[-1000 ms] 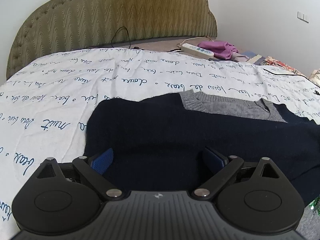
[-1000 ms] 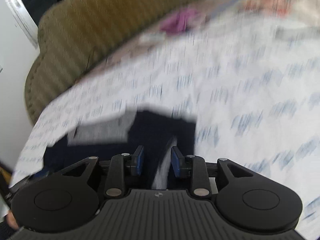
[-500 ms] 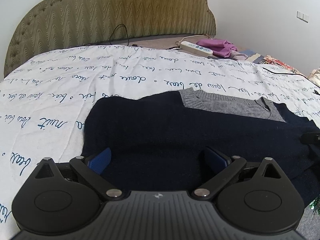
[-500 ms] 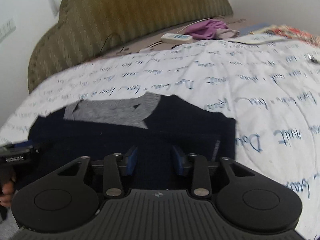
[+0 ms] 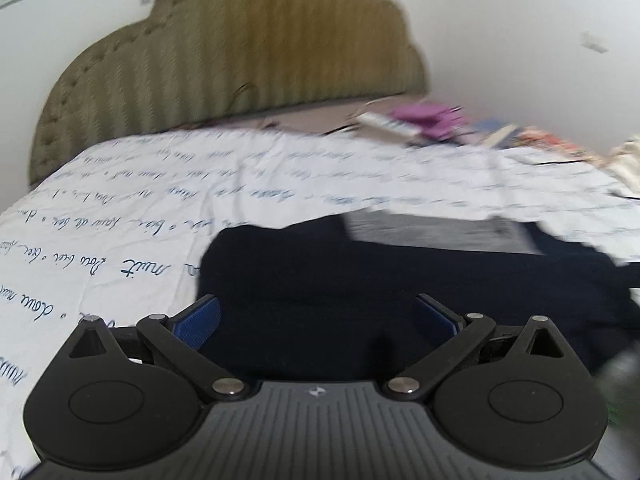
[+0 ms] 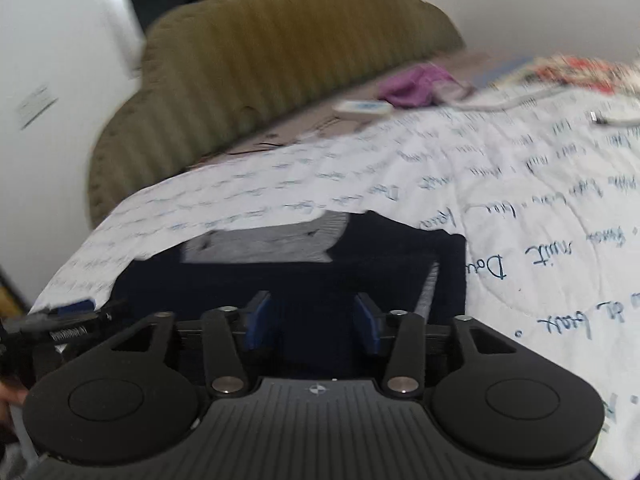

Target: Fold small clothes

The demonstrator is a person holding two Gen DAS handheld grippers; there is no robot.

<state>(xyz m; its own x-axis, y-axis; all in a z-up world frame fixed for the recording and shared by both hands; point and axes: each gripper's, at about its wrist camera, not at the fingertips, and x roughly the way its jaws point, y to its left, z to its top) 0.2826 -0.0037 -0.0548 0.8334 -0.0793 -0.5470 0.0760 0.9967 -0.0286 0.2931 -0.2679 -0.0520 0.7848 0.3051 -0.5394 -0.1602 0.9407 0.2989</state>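
— Navy sweater with grey collar: where?
— Flat on my white quilt, near edge, below the olive headboard.
— Left gripper?
— Jaws spread wide over the knit, gripping nothing.
— Right gripper?
— Jaws have just been opening; pads flank the fabric, not pinching.

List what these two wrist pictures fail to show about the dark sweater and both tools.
- Dark sweater: near hem hidden behind the left tool in the left wrist view, and behind the right tool in the right wrist view.
- Sweater's right end, left wrist view: cut off by the edge, blurred.
- Left tool in the right wrist view: cut off at the edge, blurred.
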